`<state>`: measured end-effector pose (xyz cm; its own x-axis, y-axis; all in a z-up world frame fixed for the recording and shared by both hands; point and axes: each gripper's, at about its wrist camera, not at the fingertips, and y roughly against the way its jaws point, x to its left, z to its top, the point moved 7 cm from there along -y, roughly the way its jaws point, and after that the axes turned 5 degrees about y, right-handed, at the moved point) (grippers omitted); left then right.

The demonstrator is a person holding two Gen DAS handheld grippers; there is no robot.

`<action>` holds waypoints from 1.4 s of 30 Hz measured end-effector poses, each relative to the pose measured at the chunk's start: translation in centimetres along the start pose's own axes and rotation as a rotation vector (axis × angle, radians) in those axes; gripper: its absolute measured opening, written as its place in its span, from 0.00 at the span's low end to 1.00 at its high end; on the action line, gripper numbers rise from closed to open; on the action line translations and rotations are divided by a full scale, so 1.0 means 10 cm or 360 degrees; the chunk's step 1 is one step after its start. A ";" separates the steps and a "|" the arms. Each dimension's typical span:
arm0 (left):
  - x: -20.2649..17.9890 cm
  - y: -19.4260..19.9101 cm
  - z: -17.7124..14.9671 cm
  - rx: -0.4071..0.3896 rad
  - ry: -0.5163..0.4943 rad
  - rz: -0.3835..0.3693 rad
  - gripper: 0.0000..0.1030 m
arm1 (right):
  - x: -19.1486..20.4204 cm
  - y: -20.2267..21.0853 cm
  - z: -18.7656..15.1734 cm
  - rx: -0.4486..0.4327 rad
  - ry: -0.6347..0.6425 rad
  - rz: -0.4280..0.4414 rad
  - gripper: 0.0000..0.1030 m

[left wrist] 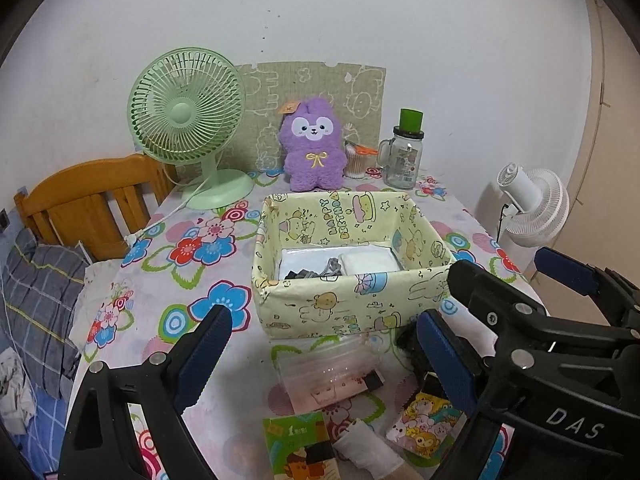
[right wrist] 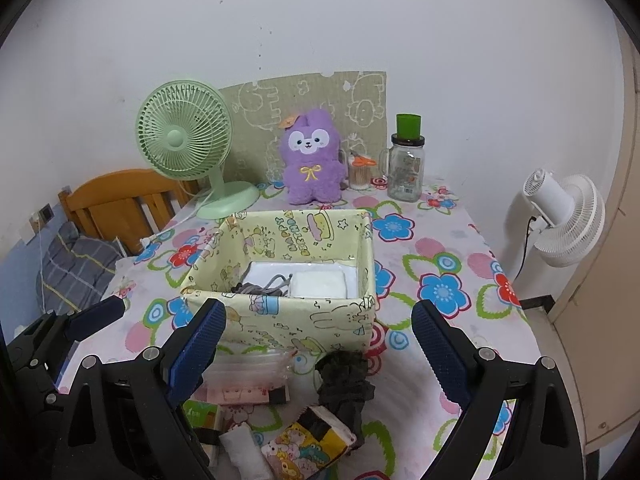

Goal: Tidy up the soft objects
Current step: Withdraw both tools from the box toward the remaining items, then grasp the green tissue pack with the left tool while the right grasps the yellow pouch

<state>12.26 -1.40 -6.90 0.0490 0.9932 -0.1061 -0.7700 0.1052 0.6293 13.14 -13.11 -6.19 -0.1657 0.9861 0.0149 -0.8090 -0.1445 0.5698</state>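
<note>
I have both tools hovering short of the yellow cartoon-print box (right wrist: 280, 320) on the flowered tablecloth (right wrist: 440, 256). Left gripper (left wrist: 324, 356): jaws spread, nothing between them. Right gripper (right wrist: 318, 350): likewise spread and empty. Inside the box lie a folded white cloth (right wrist: 318, 284) and a grey corded item (right wrist: 264, 287). In front of the box: dark crumpled fabric (right wrist: 346, 380), a clear zip bag (right wrist: 244, 372), a cartoon tissue pack (right wrist: 308, 446) and a white roll (right wrist: 246, 456).
</note>
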 end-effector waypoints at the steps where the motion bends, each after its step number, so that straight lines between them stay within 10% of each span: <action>1: 0.00 0.01 -0.01 -0.0001 0.0003 0.0000 0.92 | 0.00 0.01 -0.01 -0.0001 -0.0001 -0.0002 0.93; 42: 0.05 -0.08 -0.66 0.0130 0.0039 0.0026 0.92 | 0.07 0.01 -0.65 0.0121 0.0020 -0.0022 0.93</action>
<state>8.71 -1.28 -12.49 0.0206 0.9933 -0.1133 -0.7163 0.0937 0.6915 9.31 -13.02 -11.49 -0.1625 0.9867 -0.0036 -0.7661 -0.1238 0.6307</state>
